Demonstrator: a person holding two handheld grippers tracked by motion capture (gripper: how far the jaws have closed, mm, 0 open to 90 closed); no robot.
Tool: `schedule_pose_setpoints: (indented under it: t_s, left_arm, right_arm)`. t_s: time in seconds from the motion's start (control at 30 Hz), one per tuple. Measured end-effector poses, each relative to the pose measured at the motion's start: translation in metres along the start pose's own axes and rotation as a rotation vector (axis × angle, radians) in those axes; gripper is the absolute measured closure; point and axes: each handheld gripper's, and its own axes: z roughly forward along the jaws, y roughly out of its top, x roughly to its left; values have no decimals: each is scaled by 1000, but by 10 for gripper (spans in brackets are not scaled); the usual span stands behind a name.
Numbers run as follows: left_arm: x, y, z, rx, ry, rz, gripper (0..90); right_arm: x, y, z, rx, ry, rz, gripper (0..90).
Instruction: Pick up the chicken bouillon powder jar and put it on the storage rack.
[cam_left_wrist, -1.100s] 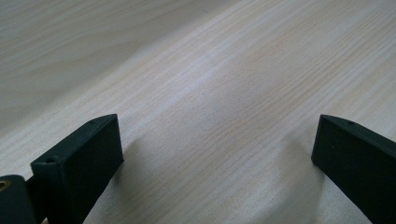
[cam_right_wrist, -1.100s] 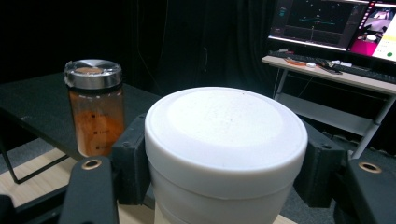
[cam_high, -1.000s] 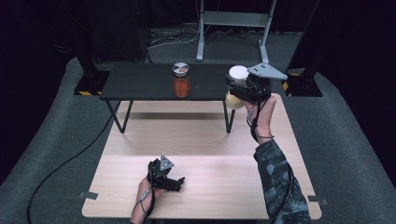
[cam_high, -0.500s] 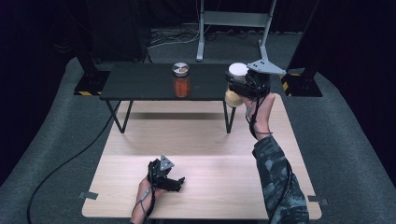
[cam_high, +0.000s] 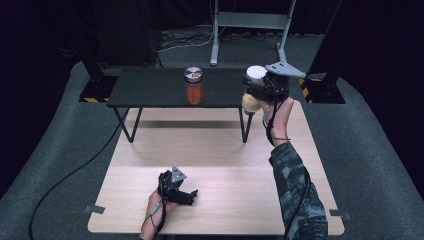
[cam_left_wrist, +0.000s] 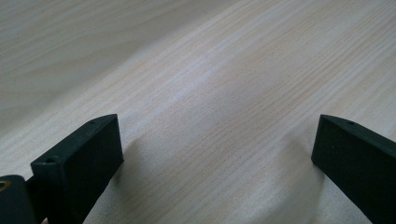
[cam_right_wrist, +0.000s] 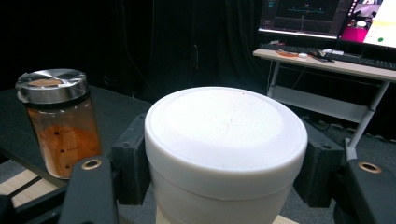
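While the left gripper rests low on the pale wooden surface near its front edge, jaws spread wide with bare wood grain between them, the right gripper is held up at the right end of the black raised shelf, jaws closed on one white-lidded jar. Jars counted: two. The second, a glass jar with metal lid and orange-brown contents, stands upright on the black shelf, well apart from the held one. In the right gripper view the two jaws press the white jar's sides just under its lid, jar upright. Background there: one desk with monitors lit, one keyboard. One hand on each gripper; right sleeve patterned
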Motion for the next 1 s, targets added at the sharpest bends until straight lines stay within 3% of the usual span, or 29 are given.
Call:
schedule_pose_setpoints:
  t_s: [1.0]
  left_arm:
    - [0, 0, 0, -2, -1, -4, 15]
  right_arm:
    - [0, 10, 24, 19, -15, 7, 323]
